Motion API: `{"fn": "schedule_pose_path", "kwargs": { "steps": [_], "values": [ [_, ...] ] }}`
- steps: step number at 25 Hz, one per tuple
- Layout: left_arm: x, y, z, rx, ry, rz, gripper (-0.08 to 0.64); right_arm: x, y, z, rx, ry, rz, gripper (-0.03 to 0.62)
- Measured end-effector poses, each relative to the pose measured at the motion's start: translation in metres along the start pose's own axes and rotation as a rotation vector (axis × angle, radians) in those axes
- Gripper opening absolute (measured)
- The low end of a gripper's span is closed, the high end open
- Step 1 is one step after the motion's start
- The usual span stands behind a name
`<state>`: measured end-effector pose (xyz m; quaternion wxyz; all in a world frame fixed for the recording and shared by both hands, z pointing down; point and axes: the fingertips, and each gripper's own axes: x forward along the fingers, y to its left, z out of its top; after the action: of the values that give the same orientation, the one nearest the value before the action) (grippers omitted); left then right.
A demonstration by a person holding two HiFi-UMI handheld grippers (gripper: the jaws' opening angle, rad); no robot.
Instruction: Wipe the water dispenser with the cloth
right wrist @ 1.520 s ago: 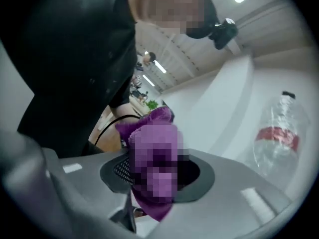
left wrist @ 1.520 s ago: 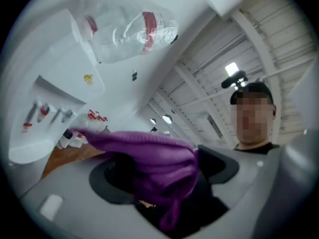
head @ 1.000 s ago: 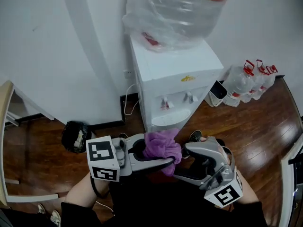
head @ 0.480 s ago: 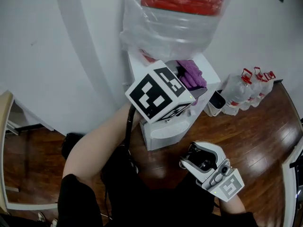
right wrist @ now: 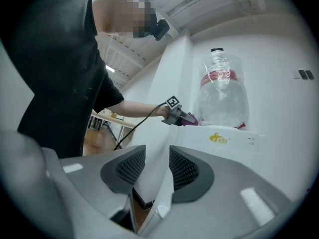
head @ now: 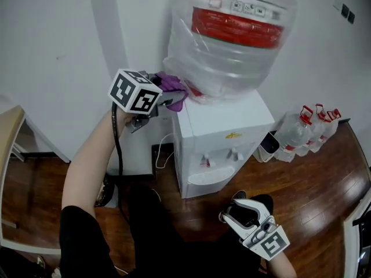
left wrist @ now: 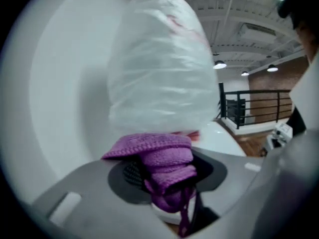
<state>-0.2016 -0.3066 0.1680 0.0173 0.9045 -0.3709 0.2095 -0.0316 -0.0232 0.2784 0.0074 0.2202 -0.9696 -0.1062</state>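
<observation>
The white water dispenser (head: 223, 135) stands against the wall, carrying an upturned bottle wrapped in clear plastic (head: 232, 39). My left gripper (head: 173, 99) is shut on a bunched purple cloth (head: 172, 87) and holds it at the top left corner of the dispenser, beside the bottle. In the left gripper view the cloth (left wrist: 167, 161) fills the jaws of that gripper (left wrist: 164, 180), with the bottle (left wrist: 159, 63) just beyond. My right gripper (head: 235, 213) hangs low in front of the dispenser. Its jaws have just been closing, but that gripper (right wrist: 152, 168) is open with nothing between the pads.
Several water jugs with red caps (head: 307, 117) and a small bin (head: 266, 129) stand on the wood floor right of the dispenser. A cable (head: 159, 149) hangs at the wall to its left. A table edge (head: 8, 135) shows at far left.
My left gripper carried the cloth from in front of my body up onto the dispenser top, then left to the corner beside the bottle. The right gripper sank lower.
</observation>
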Motion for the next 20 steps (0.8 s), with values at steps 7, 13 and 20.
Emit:
{"fn": "schedule_pose_path", "kwargs": {
  "steps": [7,13,20],
  "values": [
    [0.072,0.151,-0.007,-0.166,0.018,0.172,0.212,0.016,0.041,-0.022,-0.006,0.101,0.037,0.141],
    [0.054,0.12,-0.016,-0.174,-0.028,0.169,0.213,0.021,0.048,-0.029,0.041,0.101,0.054,0.133],
    [-0.033,-0.088,0.006,-0.041,-0.214,-0.13,0.213,0.036,0.061,-0.035,0.111,0.032,0.173,0.123]
  ]
}}
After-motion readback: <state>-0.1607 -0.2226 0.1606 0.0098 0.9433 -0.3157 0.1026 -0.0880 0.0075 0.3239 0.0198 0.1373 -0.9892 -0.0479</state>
